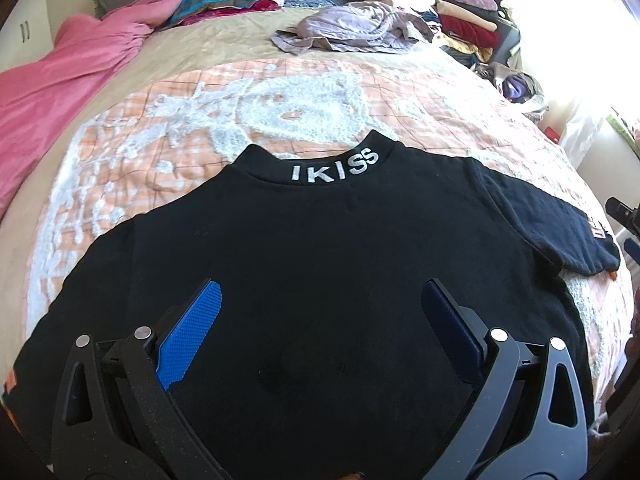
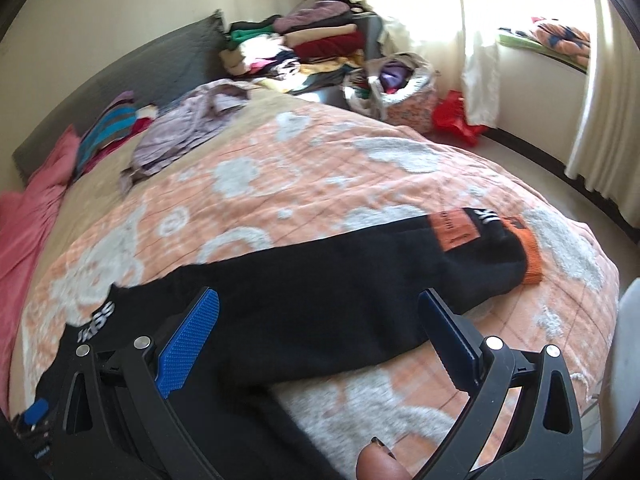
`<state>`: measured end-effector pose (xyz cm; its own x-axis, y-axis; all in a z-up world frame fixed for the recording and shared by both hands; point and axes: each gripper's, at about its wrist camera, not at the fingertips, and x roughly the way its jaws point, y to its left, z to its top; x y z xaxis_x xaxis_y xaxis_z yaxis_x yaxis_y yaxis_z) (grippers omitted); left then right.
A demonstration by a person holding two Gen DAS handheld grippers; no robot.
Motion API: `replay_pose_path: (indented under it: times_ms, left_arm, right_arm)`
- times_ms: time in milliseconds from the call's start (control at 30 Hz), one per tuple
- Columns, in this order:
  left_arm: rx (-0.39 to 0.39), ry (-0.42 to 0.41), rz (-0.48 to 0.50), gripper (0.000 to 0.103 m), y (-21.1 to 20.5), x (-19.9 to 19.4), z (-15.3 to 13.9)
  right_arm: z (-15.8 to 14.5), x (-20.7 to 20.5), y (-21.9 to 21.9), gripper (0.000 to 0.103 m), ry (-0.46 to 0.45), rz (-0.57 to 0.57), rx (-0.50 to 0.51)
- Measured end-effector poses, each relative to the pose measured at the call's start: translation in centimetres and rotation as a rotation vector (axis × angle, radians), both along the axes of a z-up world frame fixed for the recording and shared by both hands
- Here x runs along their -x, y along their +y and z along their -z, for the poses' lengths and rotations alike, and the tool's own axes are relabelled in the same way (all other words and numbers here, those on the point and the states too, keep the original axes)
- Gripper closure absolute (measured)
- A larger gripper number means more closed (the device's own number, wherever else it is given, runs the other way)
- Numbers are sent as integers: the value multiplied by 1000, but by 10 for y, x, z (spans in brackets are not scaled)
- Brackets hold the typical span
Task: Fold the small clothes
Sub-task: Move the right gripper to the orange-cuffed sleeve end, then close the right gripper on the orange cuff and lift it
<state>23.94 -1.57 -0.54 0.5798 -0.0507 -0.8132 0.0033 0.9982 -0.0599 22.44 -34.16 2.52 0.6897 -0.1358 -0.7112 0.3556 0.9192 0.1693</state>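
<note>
Your left gripper (image 1: 320, 300) hangs with fingers apart over the black sweater (image 1: 320, 240), and your right gripper (image 2: 320, 308), also spread, frames its sleeve (image 2: 400, 264).

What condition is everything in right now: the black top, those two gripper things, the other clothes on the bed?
Black top: spread flat, unfolded, collar away from the person.
Its sleeve: stretched out sideways, orange cuff at the end.
Left gripper: open, over the top's body, holding nothing.
Right gripper: open, over the sleeve, holding nothing.
Lilac garment: crumpled, unfolded.
Clothes stack: folded, piled up.
Pink blanket: rumpled along the bed's edge.
</note>
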Motion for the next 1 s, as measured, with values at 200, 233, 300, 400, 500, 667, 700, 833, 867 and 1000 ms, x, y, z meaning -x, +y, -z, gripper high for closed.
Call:
replay_pose_path:
  times_ms: [200, 233, 300, 400, 500, 667, 700, 833, 867, 1000]
  left_arm:
    - [2, 13, 31, 9, -8, -12, 8]
    - [3, 12, 36, 9, -10, -13, 9]
    - [1, 9, 45, 9, -12, -17, 12]
    - [-9, 1, 55, 9, -15, -20, 16]
    - [-9, 4, 72, 9, -19, -21, 20]
    - [-7, 14, 84, 9, -21, -21, 28]
    - [-4, 16, 83, 9, -20, -22, 28]
    - [13, 23, 66, 9, -14, -25, 30]
    - [19, 24, 60, 9, -11, -25, 30]
    - [43, 19, 31, 9, -1, -28, 27]
  right_arm:
    - [14, -3, -29, 4, 32, 87, 0]
    - [17, -3, -33, 4, 35, 99, -6]
    - [21, 0, -42, 4, 41, 133, -16]
    - [29, 4, -56, 4, 41, 191, -35]
    - [38, 10, -70, 4, 52, 252, -67]
    - [56, 16, -87, 4, 86, 287, -108]
    - [59, 16, -91, 4, 87, 289, -126]
    - [69, 13, -106, 4, 79, 299, -215]
    - [71, 12, -110, 4, 83, 302, -231]
    - [78, 7, -126, 4, 64, 324, -314]
